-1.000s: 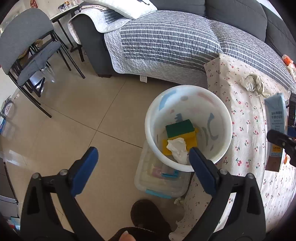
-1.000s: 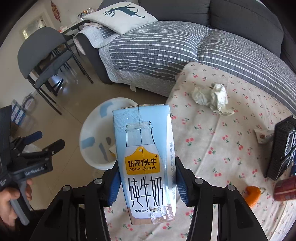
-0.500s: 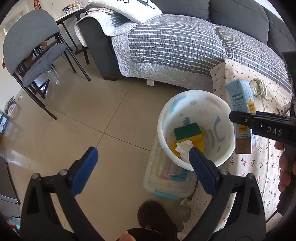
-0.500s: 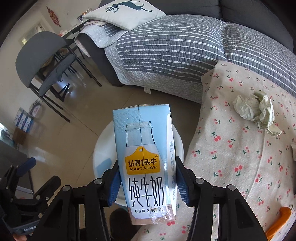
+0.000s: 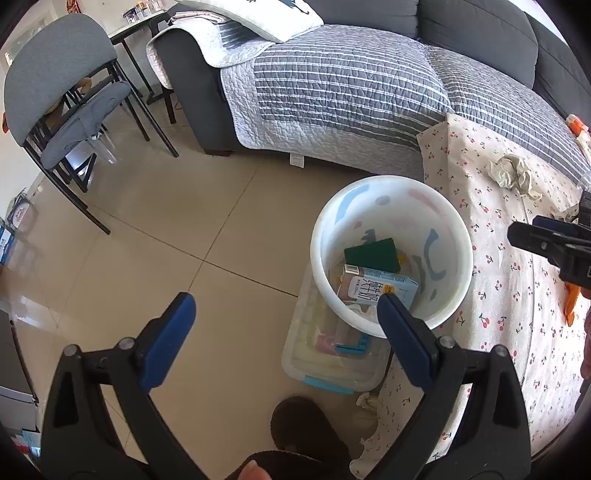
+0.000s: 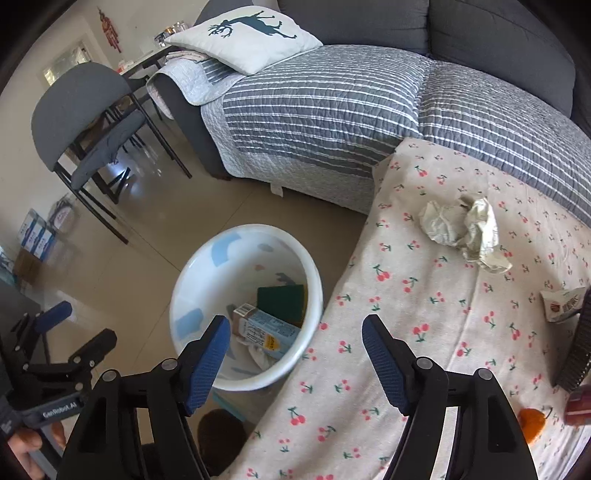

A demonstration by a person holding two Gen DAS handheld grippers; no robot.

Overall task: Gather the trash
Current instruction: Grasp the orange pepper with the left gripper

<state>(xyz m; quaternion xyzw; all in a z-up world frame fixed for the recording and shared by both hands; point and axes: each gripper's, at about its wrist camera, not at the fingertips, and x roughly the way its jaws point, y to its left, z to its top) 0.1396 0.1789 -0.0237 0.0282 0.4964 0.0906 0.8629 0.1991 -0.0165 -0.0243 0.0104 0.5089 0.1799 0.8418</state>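
The milk carton (image 6: 264, 330), a boxy light-blue paperboard pack with black printed characters, lies on its side inside the round white plastic bin (image 6: 314, 280), on top of a flat green-and-yellow scouring sponge (image 6: 282, 301) and a bit of white tissue. The bin's smooth inner wall carries pale blue, grey and pink patches. It stands on the floor just beside the tabletop (image 6: 424, 332), which is draped in a soft cream cloth printed with small red cherries. On that cloth sit a crumpled wad of off-white paper (image 6: 465, 229), creased and lumpy, and a small printed wrapper (image 6: 561, 304) near the right edge.

The right tool (image 6: 295, 343) has just been opening; its ribbed blue pads stand well apart with nothing between them. The left tool (image 5: 284, 314) is spread wide and empty too, above the glossy beige floor tiles.

Behind is a dark grey sofa (image 6: 498, 33) under a quilted grey-and-white striped cover, a white cushion with a teal deer (image 6: 243, 37), and a grey padded chair (image 6: 81, 107) on thin black metal legs
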